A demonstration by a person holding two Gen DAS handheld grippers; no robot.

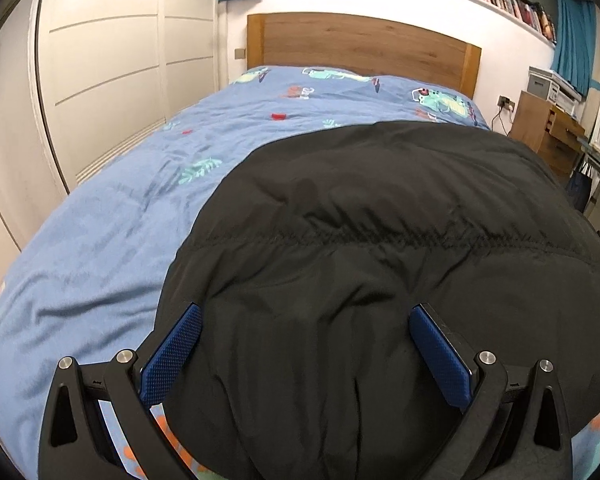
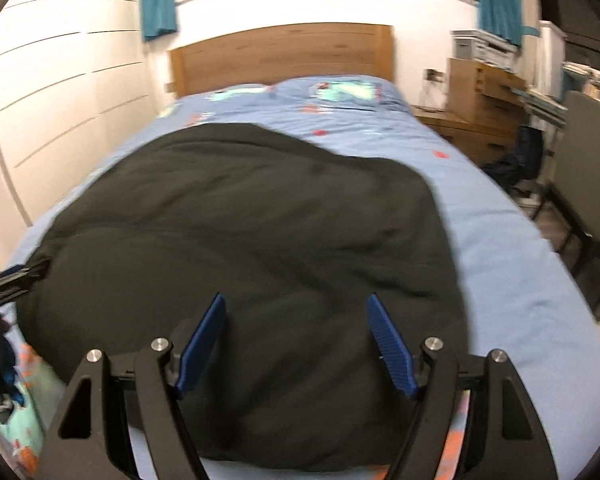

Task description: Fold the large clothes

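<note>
We hold both tongs over the near end of a black padded jacket that lies flat on the bed, its far edge reaching toward the wooden headboard. The left tongs are spread wide, one blue pad at the jacket's left edge and the other over its middle, pinching nothing. The right tongs are spread too, hovering above the fabric near its right half, and they grip nothing either.

What could go wrong from here, as we judge it: the shell looks slick and puffy, so a shallow pinch could catch only the top layer and slide off once we lift, leaving the layers beneath behind. If the two tongs close at uneven depths, the fold line would likely run crooked and the bulk would bunch to one side. The trapped air in the filling may also push a fold back open. The right wrist view is blurred, which suggests motion, so closing now could land the pads off the hem.

The jacket itself is matte black and quilted, with one stitched seam running across it and soft wrinkles fanning toward us. It looks thick and rounded at the edges. We cannot make out sleeves, hood or zip.
</note>
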